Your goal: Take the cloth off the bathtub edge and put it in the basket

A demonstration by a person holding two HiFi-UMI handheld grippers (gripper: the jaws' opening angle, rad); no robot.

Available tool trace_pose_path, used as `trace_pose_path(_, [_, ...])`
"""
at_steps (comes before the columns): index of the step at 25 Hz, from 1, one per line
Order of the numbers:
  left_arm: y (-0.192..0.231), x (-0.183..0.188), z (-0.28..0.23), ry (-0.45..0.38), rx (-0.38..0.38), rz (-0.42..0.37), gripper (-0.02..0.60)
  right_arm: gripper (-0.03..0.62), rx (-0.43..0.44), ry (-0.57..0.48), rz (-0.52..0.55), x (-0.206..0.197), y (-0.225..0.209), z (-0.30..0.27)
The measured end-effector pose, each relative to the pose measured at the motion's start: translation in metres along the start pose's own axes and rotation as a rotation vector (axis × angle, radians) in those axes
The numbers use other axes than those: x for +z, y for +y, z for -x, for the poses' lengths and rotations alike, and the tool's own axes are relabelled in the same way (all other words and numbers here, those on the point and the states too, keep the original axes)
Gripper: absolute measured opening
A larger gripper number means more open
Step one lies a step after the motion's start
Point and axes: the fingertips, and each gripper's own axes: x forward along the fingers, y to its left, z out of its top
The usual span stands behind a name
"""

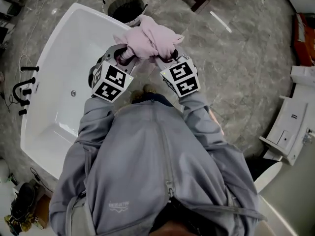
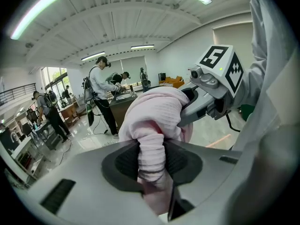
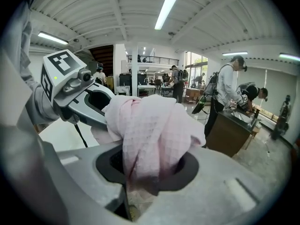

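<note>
1. Head view showed black tap fittings [image 1: 22, 90] at nine o'clock, on the floor beside the white bathtub [image 1: 54, 68], which ran from seven o'clock up to eleven.
2. Just off centre toward eleven o'clock, the left gripper [image 1: 124, 54] had its jaws drawn narrow on a twisted end of the pink waffle-weave cloth [image 1: 150, 37]. Its own view showed that roll pinched between them.
3. At twelve o'clock of centre the cloth was bunched and held up between the two tools, over the tub's far right corner. The round basket [image 1: 125, 4] stood just beyond it on the grey stone floor [image 1: 231, 73].
4. Toward one o'clock of centre, the right gripper [image 1: 166, 59] was clamped on the cloth's other bunch, with fabric filling the gap between its jaws.
5. White panels [image 1: 290, 117] lay at three o'clock.
</note>
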Motion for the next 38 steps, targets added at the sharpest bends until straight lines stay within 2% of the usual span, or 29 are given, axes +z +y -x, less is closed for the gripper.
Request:
trace_pose_path(6, [0.011,0.026,-0.015,-0.029,-0.013,-0.034,0.114,0.124,-0.041,-0.015,-0.019,0.012,-0.028,0.004])
trace_pose_path(13, [0.042,0.049,-0.048,-0.028,0.031,-0.029,0.114,0.124,-0.006,-0.038,0.007,0.025,-0.074,-0.019])
trace_pose_path(17, [0.074,0.068,-0.075,-0.020,0.081,-0.004,0.114,0.124,0.045,-0.065,0.036,0.043,-0.115,-0.044])
trace_pose_path(25, [0.123,0.111,-0.126,0.005,0.217,0.116,0.114,0.124,0.199,-0.060,0.136,0.076,-0.192,-0.076])
trace_pose_path(31, [0.143,0.142,-0.163,0.015,0.300,0.187,0.114,0.124,0.291,-0.070,0.202,0.088,-0.246,-0.091])
trace_pose_path(38, [0.163,0.169,-0.195,0.019,0.374,0.236,0.114,0.124,0.353,-0.085,0.245,0.099,-0.292,-0.102])
